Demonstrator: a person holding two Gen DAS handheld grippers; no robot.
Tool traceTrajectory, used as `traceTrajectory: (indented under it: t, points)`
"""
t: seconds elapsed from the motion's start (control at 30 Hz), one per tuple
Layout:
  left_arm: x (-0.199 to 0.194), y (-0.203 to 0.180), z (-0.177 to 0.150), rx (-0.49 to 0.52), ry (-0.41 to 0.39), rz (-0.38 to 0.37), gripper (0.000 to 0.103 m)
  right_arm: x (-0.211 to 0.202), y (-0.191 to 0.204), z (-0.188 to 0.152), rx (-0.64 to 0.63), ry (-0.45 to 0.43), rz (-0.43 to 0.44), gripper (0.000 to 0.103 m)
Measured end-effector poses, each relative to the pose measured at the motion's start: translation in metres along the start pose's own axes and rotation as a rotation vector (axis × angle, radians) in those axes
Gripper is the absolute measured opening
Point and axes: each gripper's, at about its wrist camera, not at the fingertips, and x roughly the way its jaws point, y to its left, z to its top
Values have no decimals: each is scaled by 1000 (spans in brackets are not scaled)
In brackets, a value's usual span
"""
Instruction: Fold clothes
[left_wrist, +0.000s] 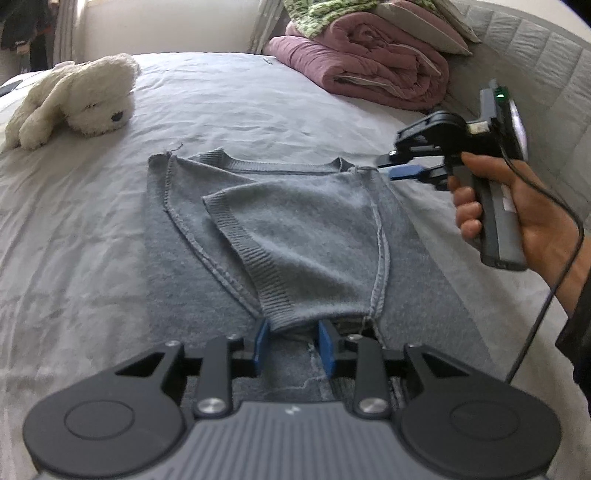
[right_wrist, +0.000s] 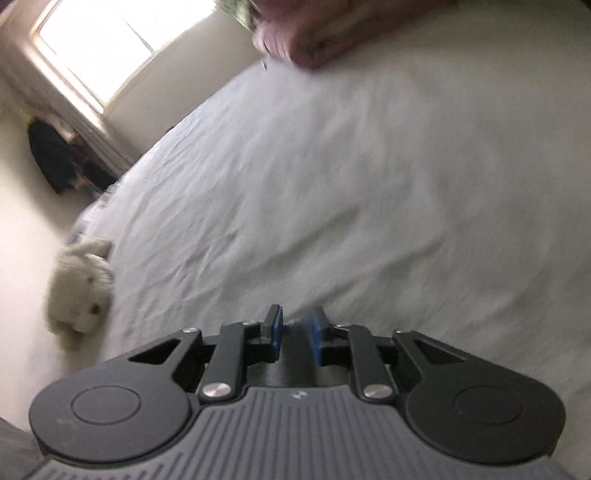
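Sweater (left_wrist: 295, 236) sleeve cuff sits btwn spread left gripper (left_wrist: 293, 341) fingers, unpinched; right gripper (right_wrist: 294, 328) fingers apart w/ nothing, so the fold may flop open.

White plush dog (left_wrist: 74, 99) lying far left on pale grey bedsheet (left_wrist: 229, 99). Folded mauve comforter (left_wrist: 373, 62) far right, w/ green patterned blanket (left_wrist: 325, 11) on top. Bright window (right_wrist: 110, 40) beyond.

Soft daylight, fisheye warp, one view smeared

The window (right_wrist: 92, 55) is blown out to white — its daylight falls flat on the bedsheet (right_wrist: 332, 184), with faint shadows. The right wrist view is motion-blurred, the plush dog (right_wrist: 83, 291) smeared; the left is sharper — straight edges bow toward both frames' borders.
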Motion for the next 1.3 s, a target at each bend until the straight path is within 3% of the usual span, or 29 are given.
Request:
traceTrajectory:
  t: [0.07,0.27,0.4,0.63,0.73,0.8,0.83,1.03,1.3]
  points:
    - [-5,5,3,-19,0,5,30,-13,8,-1,-29,-27,-7,27]
    - [-26,35,13,-86,-9,76,30,-25,72,-20,-226,44,140,27]
    - [-35,62,16,-139,4,146,30,-13,129,-39,-379,101,207,28]
    - [-45,93,22,-236,4,167,30,19,203,-78,-636,174,299,28]
    - [-45,101,24,-264,5,177,30,33,220,-87,-666,225,358,28]
    - [-45,103,24,-275,11,174,30,50,222,-90,-649,268,333,27]
    - [-45,103,24,-278,14,172,30,58,223,-91,-637,291,316,18]
    - [-48,103,25,-273,1,173,30,74,196,-77,-475,205,222,12]
    - [-49,104,26,-275,0,178,31,46,199,-77,-479,119,255,18]
